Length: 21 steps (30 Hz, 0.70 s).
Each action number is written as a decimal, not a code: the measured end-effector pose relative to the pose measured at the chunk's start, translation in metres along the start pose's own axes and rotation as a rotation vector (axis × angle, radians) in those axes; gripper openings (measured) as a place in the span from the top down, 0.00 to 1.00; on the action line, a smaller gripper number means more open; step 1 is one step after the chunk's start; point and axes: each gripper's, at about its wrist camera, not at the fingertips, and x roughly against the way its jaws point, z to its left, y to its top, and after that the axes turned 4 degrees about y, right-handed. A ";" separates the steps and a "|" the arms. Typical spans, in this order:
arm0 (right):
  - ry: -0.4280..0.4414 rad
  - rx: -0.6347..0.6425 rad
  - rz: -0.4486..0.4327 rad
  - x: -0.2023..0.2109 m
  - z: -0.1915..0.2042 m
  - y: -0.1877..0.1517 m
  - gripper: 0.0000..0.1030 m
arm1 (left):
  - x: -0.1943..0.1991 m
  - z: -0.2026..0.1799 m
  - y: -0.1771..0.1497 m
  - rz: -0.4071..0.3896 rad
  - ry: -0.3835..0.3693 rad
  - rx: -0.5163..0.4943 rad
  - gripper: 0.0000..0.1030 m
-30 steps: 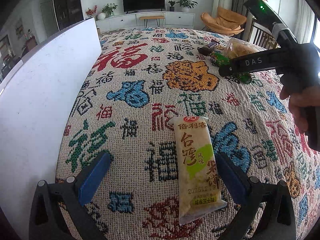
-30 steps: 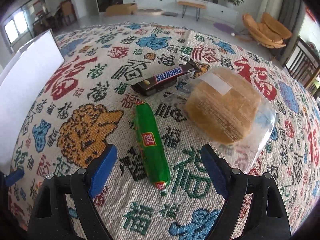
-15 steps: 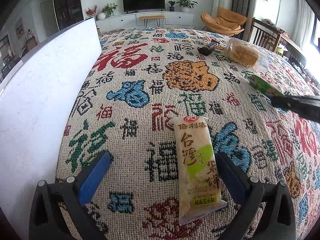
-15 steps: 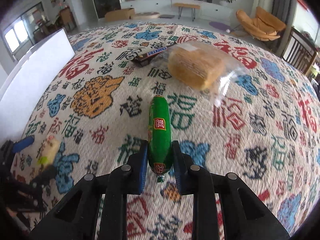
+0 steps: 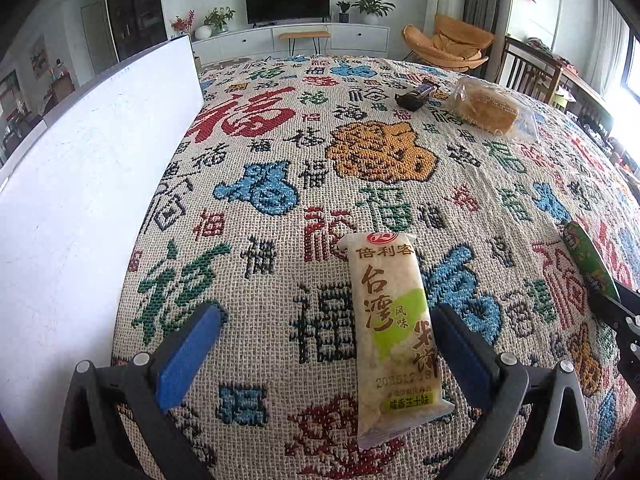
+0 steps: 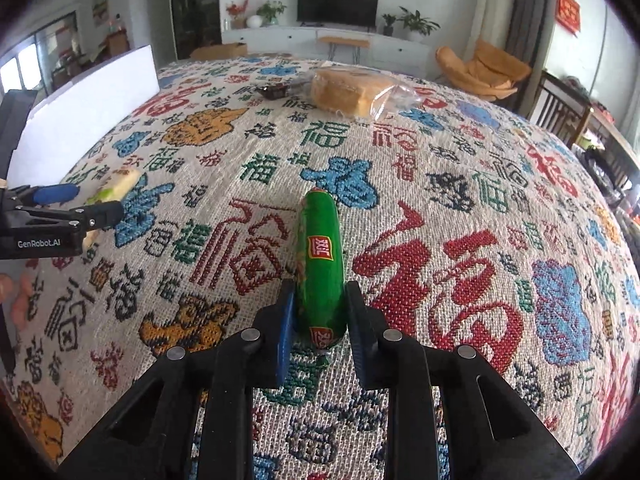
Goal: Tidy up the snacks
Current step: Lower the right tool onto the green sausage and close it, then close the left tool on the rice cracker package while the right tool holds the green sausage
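A pale rice cracker pack (image 5: 394, 332) lies on the patterned tablecloth (image 5: 280, 152), between the fingers of my open left gripper (image 5: 324, 316) and close to the right finger. In the right wrist view my right gripper (image 6: 320, 292) holds a green sausage (image 6: 322, 256) by its near end. The pads touch both sides of the sausage and the jaws are easing open slightly. The left wrist view shows the same sausage (image 5: 588, 260) and right gripper (image 5: 616, 308) at the right edge. From the right wrist, the left gripper (image 6: 96, 202) and cracker pack (image 6: 120, 182) are at the far left.
A dark Snickers bar (image 5: 416, 94) and a bagged bread loaf (image 5: 488, 108) lie at the far side of the table. A tall white board (image 5: 80, 160) stands along the left edge. A person's hand (image 6: 16, 296) shows at the left. Chairs stand beyond the table.
My right gripper closed on the green sausage and carried it away from the bread toward the near right of the table. The left gripper and cracker pack stayed put.
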 end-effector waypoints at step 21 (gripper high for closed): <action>-0.009 -0.112 0.024 -0.007 -0.024 -0.001 0.20 | 0.000 0.000 0.000 0.000 0.000 0.000 0.00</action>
